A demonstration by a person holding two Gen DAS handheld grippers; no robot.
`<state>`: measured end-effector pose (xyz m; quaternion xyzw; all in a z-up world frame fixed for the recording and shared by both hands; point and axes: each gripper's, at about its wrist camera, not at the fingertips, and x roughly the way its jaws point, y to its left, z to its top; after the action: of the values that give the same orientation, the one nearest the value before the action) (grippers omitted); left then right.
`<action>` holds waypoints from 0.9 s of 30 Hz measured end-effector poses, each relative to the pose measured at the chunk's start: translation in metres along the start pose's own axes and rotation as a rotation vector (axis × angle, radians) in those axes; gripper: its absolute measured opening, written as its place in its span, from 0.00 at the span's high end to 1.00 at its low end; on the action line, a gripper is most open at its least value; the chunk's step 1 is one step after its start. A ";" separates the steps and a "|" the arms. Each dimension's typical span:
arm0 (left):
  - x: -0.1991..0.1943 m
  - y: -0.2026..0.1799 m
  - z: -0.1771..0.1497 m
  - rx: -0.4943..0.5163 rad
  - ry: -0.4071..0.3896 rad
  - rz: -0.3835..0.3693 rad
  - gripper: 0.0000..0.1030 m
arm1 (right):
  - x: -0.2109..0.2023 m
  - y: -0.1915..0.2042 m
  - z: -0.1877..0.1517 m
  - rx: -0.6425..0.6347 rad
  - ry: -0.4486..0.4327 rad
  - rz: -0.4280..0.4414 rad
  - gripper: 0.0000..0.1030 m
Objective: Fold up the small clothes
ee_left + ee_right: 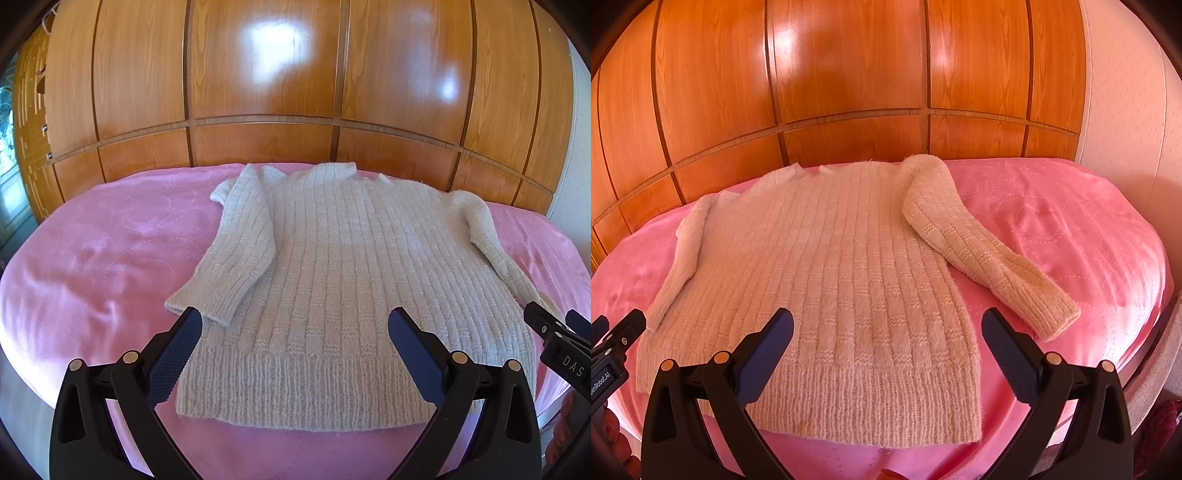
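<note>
A cream ribbed knit sweater (332, 273) (827, 280) lies flat on a pink bedspread (92, 258) (1071, 229), hem toward me and collar toward the wardrobe. Its left sleeve (236, 254) rests bent along the body's left side. The right sleeve (982, 251) runs out diagonally onto the bedspread, cuff near the front. My left gripper (295, 325) hovers open over the hem's left half, holding nothing. My right gripper (886, 325) hovers open over the hem's right corner, also empty. The other gripper shows at the edge of each view (554, 339) (613, 343).
A glossy wooden wardrobe (258, 92) (849, 74) stands right behind the bed. A pale wall (1126, 92) rises at the right. The bed's rounded front edge (37, 387) drops off near me. Bare pink cover lies on both sides of the sweater.
</note>
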<state>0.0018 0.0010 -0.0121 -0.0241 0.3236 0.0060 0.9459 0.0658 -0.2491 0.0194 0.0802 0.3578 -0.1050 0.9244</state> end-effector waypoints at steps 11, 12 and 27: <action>0.000 0.000 -0.002 0.000 0.005 -0.002 0.03 | 0.001 0.000 0.001 -0.001 0.002 0.000 0.02; 0.001 0.000 -0.002 0.000 0.006 -0.002 0.03 | 0.002 0.000 0.001 -0.002 0.004 -0.001 0.02; 0.009 0.000 -0.002 -0.002 0.037 -0.026 0.03 | 0.003 -0.003 0.002 -0.002 0.003 -0.014 0.02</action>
<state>0.0074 0.0004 -0.0191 -0.0293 0.3408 -0.0067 0.9397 0.0685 -0.2526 0.0187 0.0769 0.3599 -0.1110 0.9232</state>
